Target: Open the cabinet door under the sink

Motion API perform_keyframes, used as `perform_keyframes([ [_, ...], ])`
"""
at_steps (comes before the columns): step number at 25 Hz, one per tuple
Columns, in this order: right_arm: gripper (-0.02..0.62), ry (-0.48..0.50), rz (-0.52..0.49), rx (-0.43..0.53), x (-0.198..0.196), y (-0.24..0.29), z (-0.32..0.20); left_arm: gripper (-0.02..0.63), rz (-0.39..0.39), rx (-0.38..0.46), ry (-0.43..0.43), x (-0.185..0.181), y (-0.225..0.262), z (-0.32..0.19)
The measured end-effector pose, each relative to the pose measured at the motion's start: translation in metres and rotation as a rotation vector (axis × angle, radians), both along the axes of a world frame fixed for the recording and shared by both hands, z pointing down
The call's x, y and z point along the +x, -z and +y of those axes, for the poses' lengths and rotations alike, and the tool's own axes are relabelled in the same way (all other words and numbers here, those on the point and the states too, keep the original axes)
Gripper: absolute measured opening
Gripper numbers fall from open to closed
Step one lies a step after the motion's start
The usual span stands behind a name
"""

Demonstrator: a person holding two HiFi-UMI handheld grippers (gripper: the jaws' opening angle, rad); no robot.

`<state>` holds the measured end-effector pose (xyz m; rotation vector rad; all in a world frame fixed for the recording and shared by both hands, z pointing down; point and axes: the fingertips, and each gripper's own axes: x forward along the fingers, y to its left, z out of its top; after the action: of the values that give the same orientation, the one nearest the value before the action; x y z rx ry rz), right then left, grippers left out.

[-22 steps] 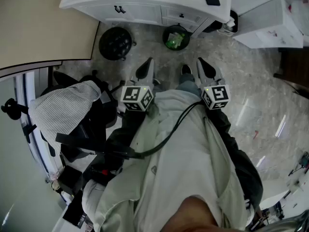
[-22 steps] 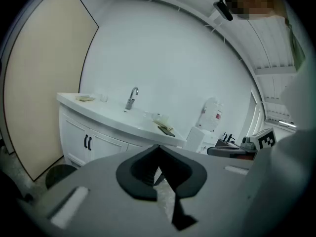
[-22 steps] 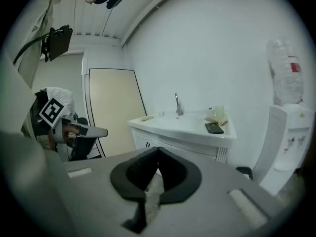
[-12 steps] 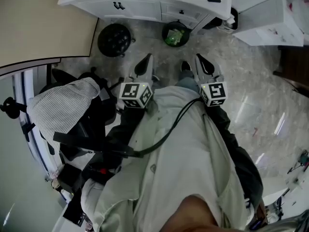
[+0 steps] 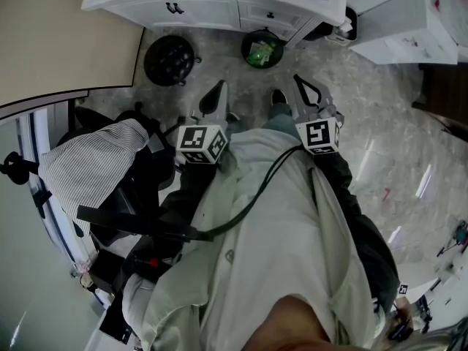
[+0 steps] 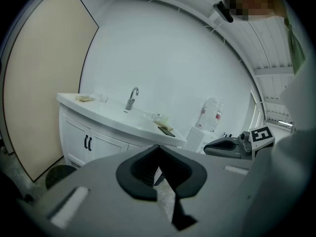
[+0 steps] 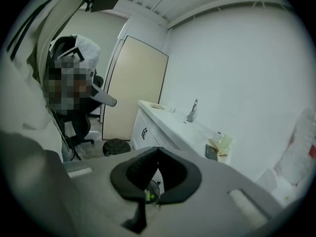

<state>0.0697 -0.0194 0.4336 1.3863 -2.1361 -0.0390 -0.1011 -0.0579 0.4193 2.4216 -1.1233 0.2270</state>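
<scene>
The white vanity cabinet (image 5: 212,9) stands at the top of the head view. Its two doors are closed, with a pair of black handles (image 5: 173,8) where they meet. In the left gripper view the same handles (image 6: 88,142) sit under the sink's faucet (image 6: 131,98). My left gripper (image 5: 219,86) and right gripper (image 5: 298,79) are held side by side in front of the person's body, well short of the cabinet. Both point toward it, and both are shut with nothing between the jaws. The right gripper view shows the doors (image 7: 143,132) from the side.
A black round bin (image 5: 170,60) and a bin with green contents (image 5: 262,52) stand on the floor before the cabinet. An office chair with striped cloth (image 5: 88,167) is at the left. A white box unit (image 5: 398,28) is at the upper right. A phone (image 6: 165,130) lies on the counter.
Both grippers sit slightly higher in the picture, closer to the cabinet, as the whole view has shifted a little. The jaws have stayed shut.
</scene>
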Motion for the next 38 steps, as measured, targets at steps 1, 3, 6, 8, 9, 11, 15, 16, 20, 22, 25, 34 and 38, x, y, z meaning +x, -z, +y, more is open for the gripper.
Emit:
perform_keyframes([
  [1,0.000,0.006,0.043,-0.011,0.006,-0.001,-0.002,0.006,0.000,0.000,-0.001,0.000,0.000,0.000],
  [3,0.000,-0.002,0.074,-0.032,0.021,-0.002,-0.009,0.006,-0.003,-0.003,-0.001,0.000,-0.002,0.001],
  [6,0.000,-0.034,-0.041,0.013,0.043,0.002,-0.030,0.006,-0.010,-0.019,0.003,-0.001,-0.006,0.005],
  [8,0.002,-0.066,-0.104,0.044,0.057,0.002,-0.046,0.006,-0.014,-0.031,0.010,-0.001,-0.010,0.008],
  [9,0.002,-0.080,-0.125,0.047,0.062,-0.002,-0.053,0.006,-0.016,-0.036,0.016,-0.001,-0.011,0.009],
  [11,0.002,-0.105,-0.168,0.036,0.066,-0.013,-0.067,0.007,-0.022,-0.040,0.030,0.000,-0.014,0.007],
  [15,0.002,-0.157,-0.192,0.029,0.063,-0.039,-0.091,0.006,-0.017,-0.018,0.054,0.010,-0.020,-0.012],
  [16,0.002,-0.165,-0.182,0.031,0.062,-0.046,-0.094,0.006,-0.011,-0.015,0.061,0.013,-0.021,-0.018],
  [20,0.002,-0.180,-0.179,0.020,0.051,-0.076,-0.103,0.006,0.005,-0.031,0.074,0.029,-0.042,-0.037],
  [22,0.003,-0.172,-0.223,-0.011,0.046,-0.101,-0.111,0.006,0.004,-0.047,0.075,0.041,-0.061,-0.048],
  [25,0.092,-0.184,-0.352,-0.085,0.043,-0.149,-0.128,0.006,-0.008,-0.057,0.073,0.053,-0.092,-0.063],
  [34,0.270,-0.268,-0.189,-0.045,0.067,-0.272,-0.206,0.006,-0.005,-0.113,0.160,0.056,-0.205,-0.088],
  [38,0.273,-0.323,-0.203,0.008,0.074,-0.301,-0.239,0.006,-0.005,-0.146,0.211,0.046,-0.247,-0.085],
])
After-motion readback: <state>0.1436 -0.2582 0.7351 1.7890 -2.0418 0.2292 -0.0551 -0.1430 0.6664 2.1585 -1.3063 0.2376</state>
